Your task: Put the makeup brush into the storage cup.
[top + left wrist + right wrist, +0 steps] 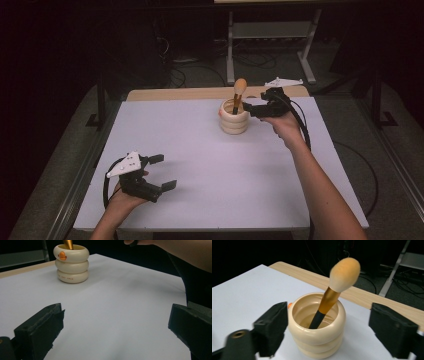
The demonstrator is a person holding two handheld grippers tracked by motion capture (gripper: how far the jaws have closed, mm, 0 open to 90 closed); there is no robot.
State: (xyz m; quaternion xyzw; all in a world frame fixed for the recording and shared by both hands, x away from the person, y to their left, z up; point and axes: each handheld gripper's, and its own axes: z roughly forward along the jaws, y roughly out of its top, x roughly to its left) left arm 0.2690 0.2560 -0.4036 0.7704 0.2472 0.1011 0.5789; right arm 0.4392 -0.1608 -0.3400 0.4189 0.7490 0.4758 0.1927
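One cream ringed holder (234, 121) is counted on the white worktop (215, 165). One makeup brush (238, 95) is seen standing inside that holder. Two tongs are counted: one (250, 106) just beside the holder, one (162, 171) well apart from it.

holder (317, 337): glossy smooth ceramic | brush (332, 293): soft fluffy bristles, metallic ferrule | table (200, 150): matt white

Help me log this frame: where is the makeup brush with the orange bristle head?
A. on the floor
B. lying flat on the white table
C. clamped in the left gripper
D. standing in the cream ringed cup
D: the makeup brush with the orange bristle head stands handle-down inside the cream ringed cup, leaning on its rim, with the right gripper open around the cup.
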